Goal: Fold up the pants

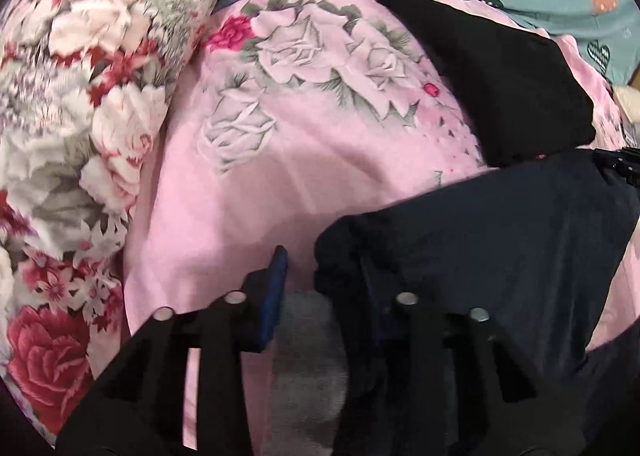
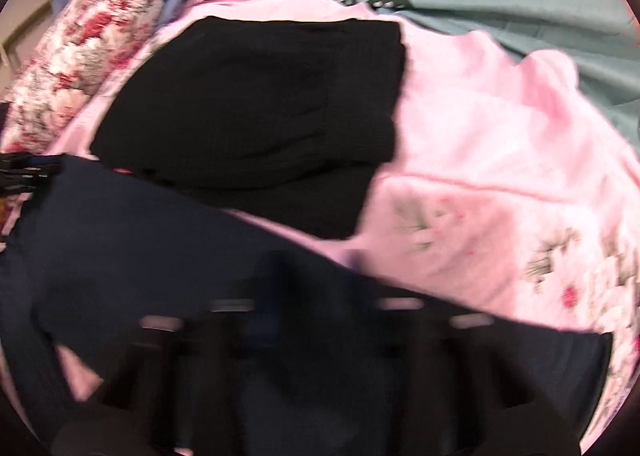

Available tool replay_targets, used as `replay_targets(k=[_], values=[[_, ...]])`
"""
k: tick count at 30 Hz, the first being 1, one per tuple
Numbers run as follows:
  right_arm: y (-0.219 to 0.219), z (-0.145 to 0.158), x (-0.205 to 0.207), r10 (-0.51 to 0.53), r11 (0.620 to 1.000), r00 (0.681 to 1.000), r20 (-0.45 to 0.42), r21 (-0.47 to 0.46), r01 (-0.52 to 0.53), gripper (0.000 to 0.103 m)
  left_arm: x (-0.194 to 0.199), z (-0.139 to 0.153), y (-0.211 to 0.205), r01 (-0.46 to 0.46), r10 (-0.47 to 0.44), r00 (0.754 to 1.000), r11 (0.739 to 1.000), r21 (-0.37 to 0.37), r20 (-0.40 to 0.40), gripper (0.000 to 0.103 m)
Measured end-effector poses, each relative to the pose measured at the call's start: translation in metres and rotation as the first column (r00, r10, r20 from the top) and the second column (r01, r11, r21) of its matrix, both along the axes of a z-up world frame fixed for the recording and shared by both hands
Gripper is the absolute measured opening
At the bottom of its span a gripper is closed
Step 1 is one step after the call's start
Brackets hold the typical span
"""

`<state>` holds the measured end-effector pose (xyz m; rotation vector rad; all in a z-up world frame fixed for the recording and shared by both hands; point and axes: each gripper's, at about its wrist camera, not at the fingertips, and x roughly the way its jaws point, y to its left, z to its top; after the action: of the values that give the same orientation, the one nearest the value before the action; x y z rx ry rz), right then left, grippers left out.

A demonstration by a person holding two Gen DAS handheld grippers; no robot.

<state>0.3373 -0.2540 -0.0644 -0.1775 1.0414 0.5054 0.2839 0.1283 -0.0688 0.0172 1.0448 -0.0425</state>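
Navy pants (image 1: 500,232) lay low right on the pink sheet (image 1: 300,176), left tongs (image 1: 316,276) pinched their edge, right tongs (image 2: 312,320) shut on the pants, black folded cloth (image 2: 256,104) above them

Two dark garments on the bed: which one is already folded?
The black one, a neat rectangle on the pink sheet. The navy pants lie spread out at the grippers.
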Motion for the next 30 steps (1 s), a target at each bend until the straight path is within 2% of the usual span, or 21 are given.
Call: replay_targets(k=[1,3,5,8,12,15,18,20,23,25,26,27,28,30], values=[[0.002,0.001,-0.003,0.001,1.0,1.0,0.005,-0.012,-0.001,0.007,-0.001,0.004,-0.001,-0.003,0.003,1.0,1.0,0.005,0.011,0.025],[0.002,0.007,-0.009,-0.012,1.0,1.0,0.015,-0.013,0.012,0.006,-0.008,0.02,0.0,-0.006,0.007,0.999,1.0,-0.022,0.045,0.005],[-0.006,0.026,-0.022,-0.034,0.999,0.998,0.045,0.04,0.032,0.006,-0.019,0.04,0.0,0.012,-0.009,0.995,0.999,-0.04,0.095,0.004],[-0.024,0.061,-0.052,-0.053,0.991,0.994,0.094,0.128,0.041,0.006,-0.045,0.067,-0.004,0.043,-0.038,0.987,0.999,-0.029,0.156,0.004],[-0.043,0.097,-0.11,-0.045,0.986,0.986,0.158,0.164,0.019,0.006,-0.085,0.087,-0.005,0.078,-0.067,0.976,0.996,-0.046,0.206,0.004],[-0.056,0.111,-0.168,-0.031,0.984,0.981,0.191,0.175,-0.003,0.006,-0.136,0.092,-0.006,0.096,-0.078,0.972,0.993,-0.072,0.224,0.004],[-0.061,0.102,-0.204,-0.02,0.983,0.985,0.169,0.183,-0.011,0.006,-0.171,0.084,-0.008,0.103,-0.084,0.973,0.992,-0.075,0.214,0.004],[-0.063,0.086,-0.226,-0.024,0.981,0.992,0.127,0.196,-0.002,0.006,-0.188,0.067,-0.007,0.09,-0.075,0.983,0.992,-0.086,0.169,0.004],[-0.056,0.046,-0.25,-0.03,0.982,0.999,0.039,0.188,0.022,0.006,-0.197,0.043,-0.007,0.058,-0.049,0.994,0.994,-0.093,0.103,0.004],[-0.05,0.023,-0.257,-0.049,0.988,0.999,0.0,0.15,0.048,0.008,-0.198,0.026,-0.006,0.03,-0.025,0.999,0.994,-0.103,0.045,0.013],[-0.05,0.016,-0.257,-0.06,0.987,0.998,-0.023,0.145,0.062,0.011,-0.198,0.02,-0.004,0.0,0.002,1.0,0.995,-0.099,0.015,0.037],[-0.051,0.011,-0.258,-0.071,0.985,0.997,-0.041,0.152,0.077,0.013,-0.198,0.016,-0.001,-0.027,0.025,1.0,0.994,-0.109,-0.014,0.052],[-0.052,0.01,-0.261,-0.087,0.98,0.996,-0.036,0.174,0.092,0.02,-0.201,0.014,0.003,-0.035,0.031,0.999,0.986,-0.161,-0.028,0.052],[-0.054,0.018,-0.266,-0.104,0.97,0.994,-0.023,0.216,0.107,0.035,-0.208,0.017,0.006,-0.052,0.048,0.999,0.98,-0.192,-0.025,0.056]])
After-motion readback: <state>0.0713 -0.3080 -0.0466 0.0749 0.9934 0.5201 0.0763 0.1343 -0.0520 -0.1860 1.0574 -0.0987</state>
